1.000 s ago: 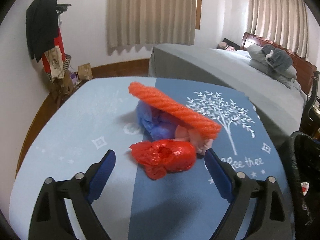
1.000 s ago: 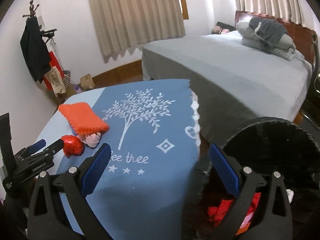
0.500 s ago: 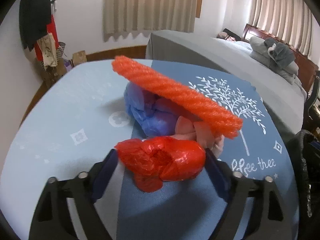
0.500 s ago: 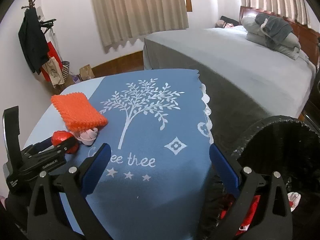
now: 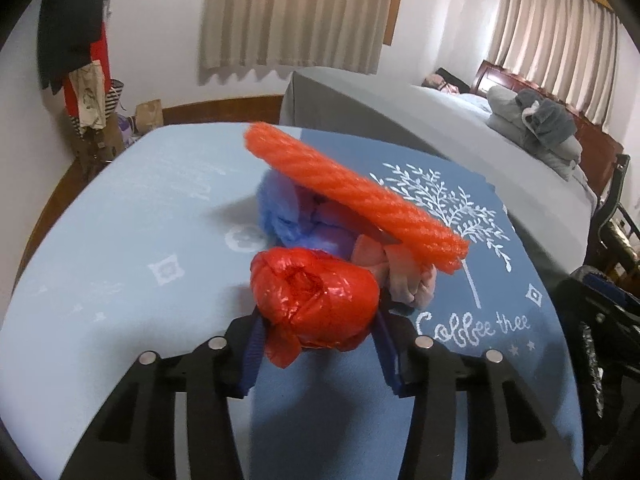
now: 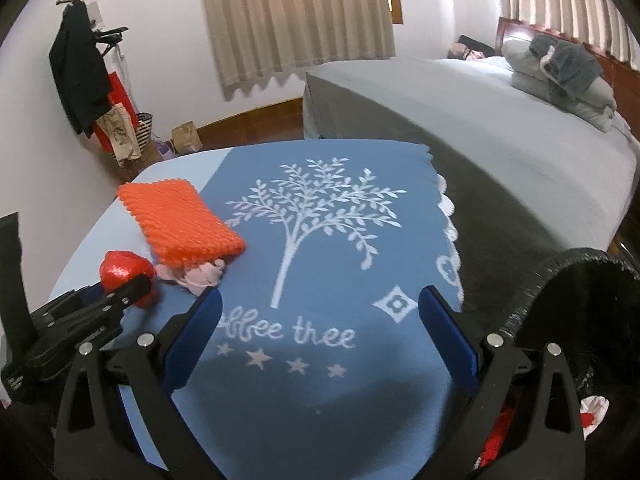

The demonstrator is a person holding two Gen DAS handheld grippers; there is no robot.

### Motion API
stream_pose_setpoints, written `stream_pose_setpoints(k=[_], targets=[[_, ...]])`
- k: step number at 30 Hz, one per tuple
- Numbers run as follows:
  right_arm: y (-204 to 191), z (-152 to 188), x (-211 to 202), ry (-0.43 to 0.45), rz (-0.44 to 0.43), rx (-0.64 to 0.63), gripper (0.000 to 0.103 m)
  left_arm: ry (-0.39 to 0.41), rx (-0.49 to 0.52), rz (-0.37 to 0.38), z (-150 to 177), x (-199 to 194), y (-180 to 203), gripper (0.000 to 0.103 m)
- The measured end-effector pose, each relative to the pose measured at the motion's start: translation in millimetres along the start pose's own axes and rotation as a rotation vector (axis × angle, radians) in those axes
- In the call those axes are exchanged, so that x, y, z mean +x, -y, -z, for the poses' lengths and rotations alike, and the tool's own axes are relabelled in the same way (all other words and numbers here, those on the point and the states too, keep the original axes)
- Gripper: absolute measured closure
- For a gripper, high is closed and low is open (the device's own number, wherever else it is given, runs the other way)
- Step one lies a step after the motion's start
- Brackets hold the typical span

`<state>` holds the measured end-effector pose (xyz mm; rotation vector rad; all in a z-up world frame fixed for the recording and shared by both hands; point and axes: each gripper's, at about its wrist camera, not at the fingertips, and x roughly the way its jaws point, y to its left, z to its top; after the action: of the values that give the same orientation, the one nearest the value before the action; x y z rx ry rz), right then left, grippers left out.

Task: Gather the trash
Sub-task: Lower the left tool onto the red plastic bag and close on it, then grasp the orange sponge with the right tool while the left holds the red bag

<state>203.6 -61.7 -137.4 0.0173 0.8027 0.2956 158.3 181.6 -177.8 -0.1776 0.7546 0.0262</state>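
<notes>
Clamping red bag [image 5: 316, 304]: left hand-held gripper [image 5: 318, 354] | right hand-held gripper [image 6: 320, 340] apart, beside bin rim [image 6: 560, 276]

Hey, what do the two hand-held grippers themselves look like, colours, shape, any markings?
Both match: the left hand-held gripper and right hand-held gripper have matte black Y-shaped frames with triangular cutouts, round silver bolts, and two flat blue-padded fingers. White lettering marks the left one's side, too small to read. No cables or sleeves show.

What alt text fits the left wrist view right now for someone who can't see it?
The left gripper is shut on a crumpled red plastic bag on the blue tablecloth. Just beyond lie a blue plastic wad and pink crumpled tissue under a slanting orange foam net pad.
</notes>
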Motion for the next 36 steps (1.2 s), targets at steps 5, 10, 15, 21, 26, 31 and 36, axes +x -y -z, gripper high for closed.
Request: stream_pose_setpoints(k=[5, 10, 15, 21, 26, 31, 36], targets=[[-18.6, -6.6, 3.8, 0.004, -0.034, -0.024, 0.007, 0.032, -0.001, -0.04, -1.8, -16.8, -15.0, 0.055], [-41.2, -15.0, 11.2, 0.006, -0.074, -0.052, 0.007, 0.054, -0.001, -0.078, -10.2, -21.9, -31.4, 0.056], [-63.5, -23.4, 24.3, 0.0, -0.113, -0.078, 0.007, 0.07, -0.012, -0.101, -18.5, -24.7, -46.3, 0.056], [-83.4, -29.2, 41.2, -0.026, -0.142, -0.11, 0.01, 0.08, -0.031, -0.124, -21.7, -29.4, -60.6, 0.056], [-99.5, -29.8, 53.0, -0.056, -0.146, -0.16, 0.023, 0.08, -0.04, -0.129, -21.6, -31.0, -66.2, 0.056], [-106.5, -31.5, 61.4, -0.091, -0.17, -0.189, 0.049, 0.09, -0.047, -0.125, -22.8, -33.5, -67.9, 0.056], [-107.4, -34.6, 58.2, -0.094, -0.198, -0.186, 0.078, 0.094, -0.048, -0.12, -20.9, -36.0, -68.5, 0.056]])
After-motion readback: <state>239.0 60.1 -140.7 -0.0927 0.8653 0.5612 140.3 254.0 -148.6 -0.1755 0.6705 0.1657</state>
